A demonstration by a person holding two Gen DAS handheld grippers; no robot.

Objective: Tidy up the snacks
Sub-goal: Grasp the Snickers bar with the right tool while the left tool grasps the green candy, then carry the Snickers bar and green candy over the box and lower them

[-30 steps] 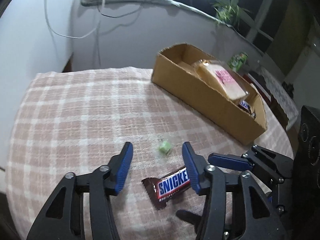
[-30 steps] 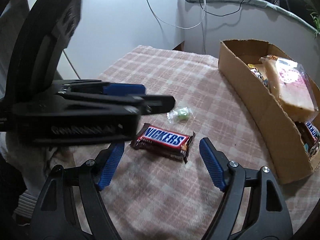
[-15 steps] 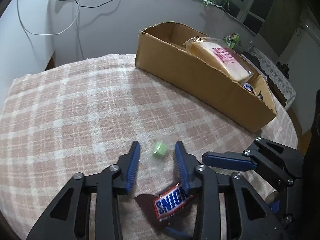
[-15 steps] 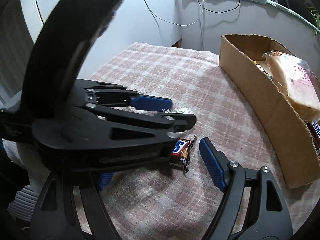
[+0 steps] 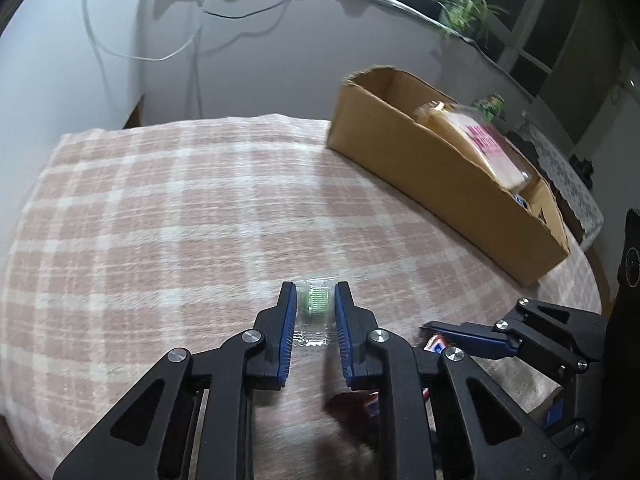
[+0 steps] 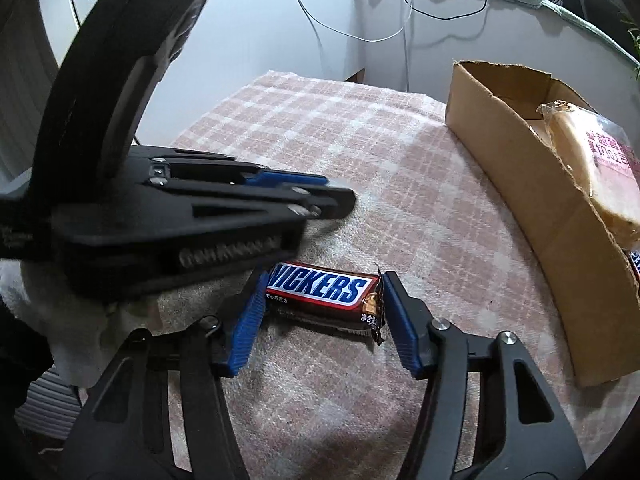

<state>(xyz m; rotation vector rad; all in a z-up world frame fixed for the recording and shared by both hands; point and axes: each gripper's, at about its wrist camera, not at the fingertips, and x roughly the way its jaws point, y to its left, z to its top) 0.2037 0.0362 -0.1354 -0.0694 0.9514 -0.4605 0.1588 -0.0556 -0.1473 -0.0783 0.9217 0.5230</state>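
Observation:
My left gripper is shut on a small green candy in a clear wrapper, low over the checked tablecloth. My right gripper is closed around a Snickers bar that lies on the cloth, a blue pad at each end of it. The left gripper's black body fills the left of the right wrist view, just beyond the bar. A cardboard box stands to the right, holding a wrapped bread pack and other snacks. The box also shows in the right wrist view.
The table carries a pink and white checked cloth. A white wall with hanging cables stands behind it. A potted plant sits on the ledge above. The right gripper's fingers lie close beside my left gripper.
My left gripper moved forward over the green candy and closed on it. My right gripper moved up to the Snickers bar and closed around its ends.

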